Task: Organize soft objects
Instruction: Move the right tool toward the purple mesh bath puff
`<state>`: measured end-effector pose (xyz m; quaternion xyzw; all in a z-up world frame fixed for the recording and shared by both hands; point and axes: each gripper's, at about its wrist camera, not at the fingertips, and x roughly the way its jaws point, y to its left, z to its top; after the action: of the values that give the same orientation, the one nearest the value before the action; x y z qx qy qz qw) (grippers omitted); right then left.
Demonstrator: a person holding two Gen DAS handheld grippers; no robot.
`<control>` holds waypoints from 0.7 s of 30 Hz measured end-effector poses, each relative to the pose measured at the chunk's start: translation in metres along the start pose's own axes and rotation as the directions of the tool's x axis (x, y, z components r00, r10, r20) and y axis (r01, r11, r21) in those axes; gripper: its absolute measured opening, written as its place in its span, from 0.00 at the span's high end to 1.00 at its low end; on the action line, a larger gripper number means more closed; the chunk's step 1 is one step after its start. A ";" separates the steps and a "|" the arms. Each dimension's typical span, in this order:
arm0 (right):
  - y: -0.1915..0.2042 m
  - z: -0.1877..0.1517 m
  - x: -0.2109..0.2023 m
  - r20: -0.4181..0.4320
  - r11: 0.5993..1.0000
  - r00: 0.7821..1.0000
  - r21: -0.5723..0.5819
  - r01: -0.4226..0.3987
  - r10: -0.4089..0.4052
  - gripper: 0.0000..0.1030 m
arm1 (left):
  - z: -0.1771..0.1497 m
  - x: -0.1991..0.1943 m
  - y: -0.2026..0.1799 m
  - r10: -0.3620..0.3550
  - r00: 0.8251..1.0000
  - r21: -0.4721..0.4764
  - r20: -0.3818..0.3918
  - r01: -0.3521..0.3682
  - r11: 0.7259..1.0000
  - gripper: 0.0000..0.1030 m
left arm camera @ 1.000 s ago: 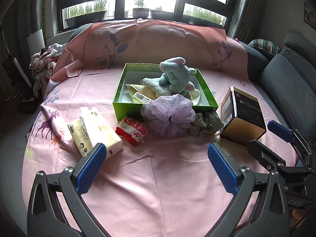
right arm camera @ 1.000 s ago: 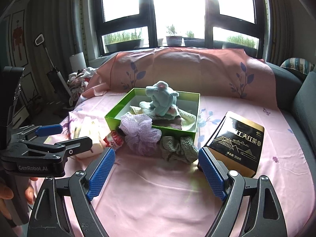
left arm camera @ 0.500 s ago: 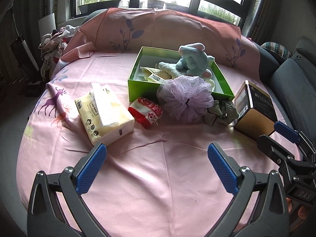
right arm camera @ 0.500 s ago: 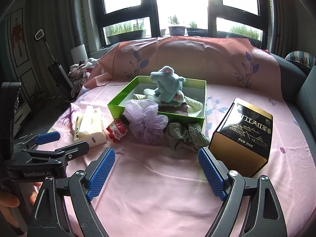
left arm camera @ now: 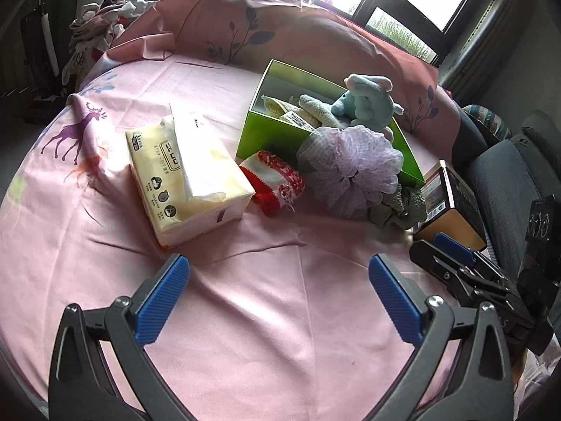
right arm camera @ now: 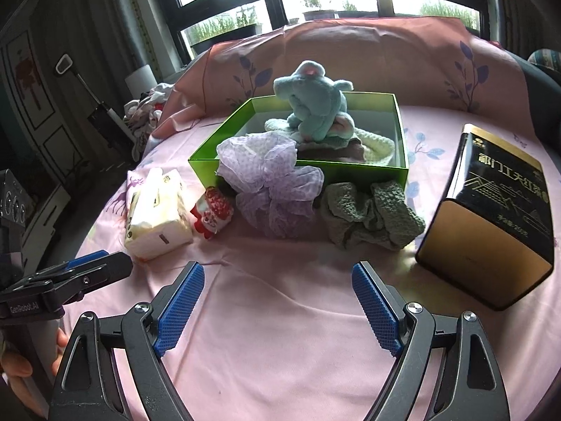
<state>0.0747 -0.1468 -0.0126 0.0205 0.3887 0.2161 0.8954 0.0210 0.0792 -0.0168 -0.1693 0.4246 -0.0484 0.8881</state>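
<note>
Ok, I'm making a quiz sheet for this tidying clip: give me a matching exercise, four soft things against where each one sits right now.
Things:
1. blue plush toy
2. purple mesh pouf
3. grey-green knitted cloth
4. tissue pack

Places:
A. on the pink cloth, leftmost of the row
B. leaning against the green box's front wall
C. inside the green box, on top of the folded items
D. on the pink cloth between the pouf and the black and gold tin

Pairs: 1-C, 2-B, 3-D, 4-A
</note>
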 end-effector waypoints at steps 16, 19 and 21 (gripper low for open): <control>0.013 0.035 0.062 -0.006 0.995 0.999 -0.098 -0.035 0.035 0.91 | 0.011 0.015 0.017 -0.020 1.000 -0.021 -0.023 0.019 1.000 0.01; 0.025 0.012 0.039 -0.035 0.984 0.994 -0.142 -0.107 0.103 0.92 | 0.011 0.016 0.013 -0.083 0.995 -0.042 -0.051 0.081 0.996 0.01; 0.029 -0.008 0.024 -0.061 0.976 0.988 -0.157 -0.151 0.143 0.92 | 0.009 0.018 0.007 -0.106 0.992 -0.041 -0.065 0.103 0.994 0.01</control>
<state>0.0727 -0.1115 -0.0284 -0.0283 0.3892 0.3129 0.8659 0.0393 0.0841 -0.0269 -0.2063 0.4458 -0.0926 0.8661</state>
